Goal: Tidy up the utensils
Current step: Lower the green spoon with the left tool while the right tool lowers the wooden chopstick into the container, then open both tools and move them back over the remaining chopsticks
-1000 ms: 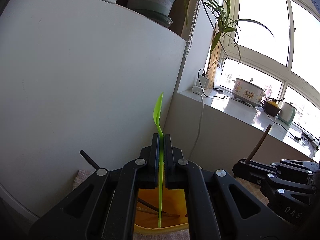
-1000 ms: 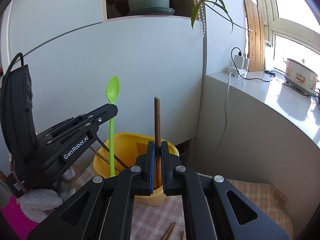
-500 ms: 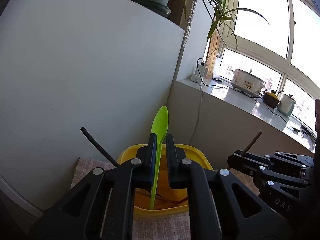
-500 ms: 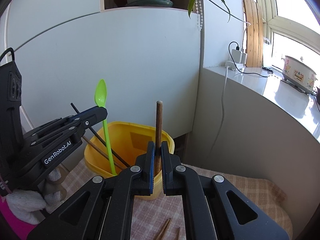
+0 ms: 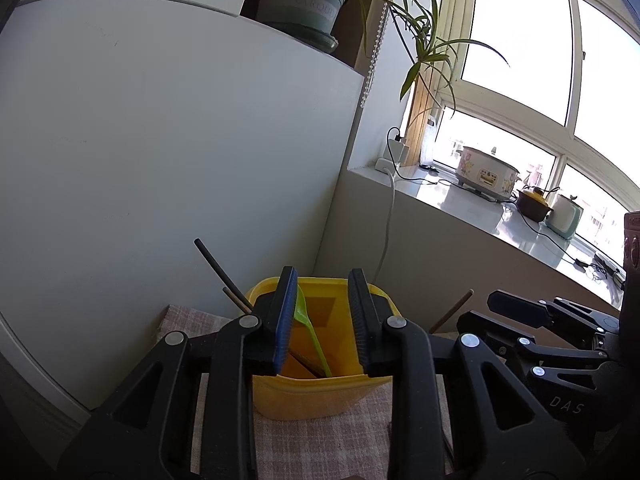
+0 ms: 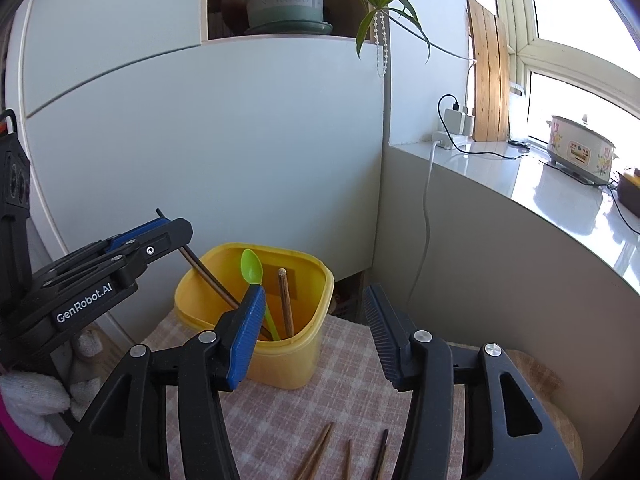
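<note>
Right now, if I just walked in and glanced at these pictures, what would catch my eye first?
Probably the bright yellow tub on the checked cloth, with a green spoon and a brown wooden stick standing in it. Two black grippers frame it, the right gripper and the left gripper, both with jaws opening and nothing pinched. Above, a potted plant sits on the white cabinet.

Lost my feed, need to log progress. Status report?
Left gripper and right gripper: jaws opening, nothing held. Green spoon and wooden stick in yellow container. Chopsticks on cloth.
</note>
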`<state>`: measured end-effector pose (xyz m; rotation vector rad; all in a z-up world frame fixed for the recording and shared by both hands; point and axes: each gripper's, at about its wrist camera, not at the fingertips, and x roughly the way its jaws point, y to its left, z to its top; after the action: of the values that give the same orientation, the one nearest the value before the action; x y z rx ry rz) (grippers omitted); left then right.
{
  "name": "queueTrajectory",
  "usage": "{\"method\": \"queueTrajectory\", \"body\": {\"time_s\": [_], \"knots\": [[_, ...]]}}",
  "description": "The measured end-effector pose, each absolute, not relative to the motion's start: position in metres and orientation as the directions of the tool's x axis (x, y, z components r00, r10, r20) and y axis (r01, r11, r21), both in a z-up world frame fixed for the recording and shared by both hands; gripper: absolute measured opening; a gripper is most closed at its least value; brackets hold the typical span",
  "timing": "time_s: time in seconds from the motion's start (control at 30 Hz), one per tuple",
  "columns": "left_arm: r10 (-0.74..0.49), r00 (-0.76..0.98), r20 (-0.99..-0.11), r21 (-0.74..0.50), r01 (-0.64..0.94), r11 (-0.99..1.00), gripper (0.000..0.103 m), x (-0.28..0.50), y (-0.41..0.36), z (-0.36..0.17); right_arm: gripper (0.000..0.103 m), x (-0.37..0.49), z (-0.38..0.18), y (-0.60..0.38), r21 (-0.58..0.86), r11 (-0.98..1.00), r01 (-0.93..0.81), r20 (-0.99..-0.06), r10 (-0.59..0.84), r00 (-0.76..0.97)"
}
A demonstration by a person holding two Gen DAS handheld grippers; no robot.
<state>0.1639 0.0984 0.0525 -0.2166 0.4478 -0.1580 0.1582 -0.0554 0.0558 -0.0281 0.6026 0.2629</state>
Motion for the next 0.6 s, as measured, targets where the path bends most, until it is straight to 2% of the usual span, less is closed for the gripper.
{"method": "queueTrajectory", "body": {"time_s": [0.2,0.4,0.6], "knots": [[-0.228,0.866,-0.445,-0.238,0.131,0.962,0.025,0.140,0.092,0.047,0.050,0.139,0.055,-0.067,0.035,0.972,-0.232,-0.561,0.211,0.801],[-0.256,0.817,-0.516,-0.234,0.154,0.960,0.025,0.121,0.079,0.028,0.051,0.120,0.045,-0.080,0.004,0.982,-0.191,-0.581,0.158,0.798],[-0.268,0.761,-0.591,-0.194,0.188,0.963,0.025,0.109,0.059,0.004,0.062,0.102,0.034,-0.094,-0.031,0.990,-0.138,-0.586,0.094,0.805]]}}
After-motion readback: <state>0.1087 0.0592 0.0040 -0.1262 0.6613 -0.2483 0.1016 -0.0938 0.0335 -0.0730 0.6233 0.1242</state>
